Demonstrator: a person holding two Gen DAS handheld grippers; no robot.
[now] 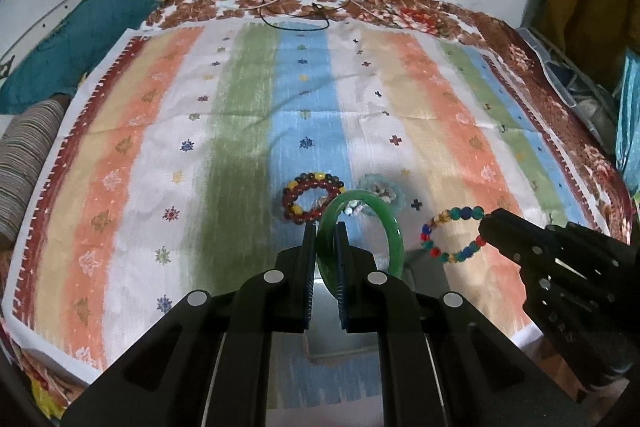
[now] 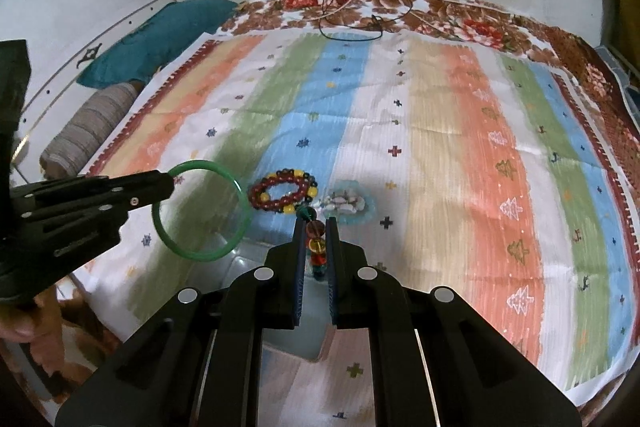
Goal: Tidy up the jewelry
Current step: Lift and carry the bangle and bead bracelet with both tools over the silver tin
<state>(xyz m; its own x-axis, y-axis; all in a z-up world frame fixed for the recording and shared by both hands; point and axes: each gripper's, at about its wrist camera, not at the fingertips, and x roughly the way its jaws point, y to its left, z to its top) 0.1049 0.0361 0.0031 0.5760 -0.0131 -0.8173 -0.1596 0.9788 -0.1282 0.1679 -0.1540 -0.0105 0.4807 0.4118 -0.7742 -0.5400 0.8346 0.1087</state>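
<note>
Left tool (image 1: 325,227), left wrist view: clamped on the rim of a green bangle (image 1: 394,239), held on edge above the striped cloth (image 1: 240,107) on the bed. Beyond the tips lie a dark red bead bracelet (image 1: 313,197) and a pale cluster of small stones (image 1: 382,191), both flat on the cloth. To the right, the right tool (image 1: 486,229) carries a multicoloured bead bracelet (image 1: 452,235) off the cloth. Right wrist view: right tool (image 2: 314,227) pinches that bracelet (image 2: 317,247) edge-on, beads stacked between the pads; the bangle (image 2: 200,255) hangs from the left tool (image 2: 170,187) at left. Judgement: both pieces appear in transit. Keep both grips firm, carry low and steady, hold the two pieces apart, and lower each flat before releasing, since the bangle may roll and the beads may slip.
</note>
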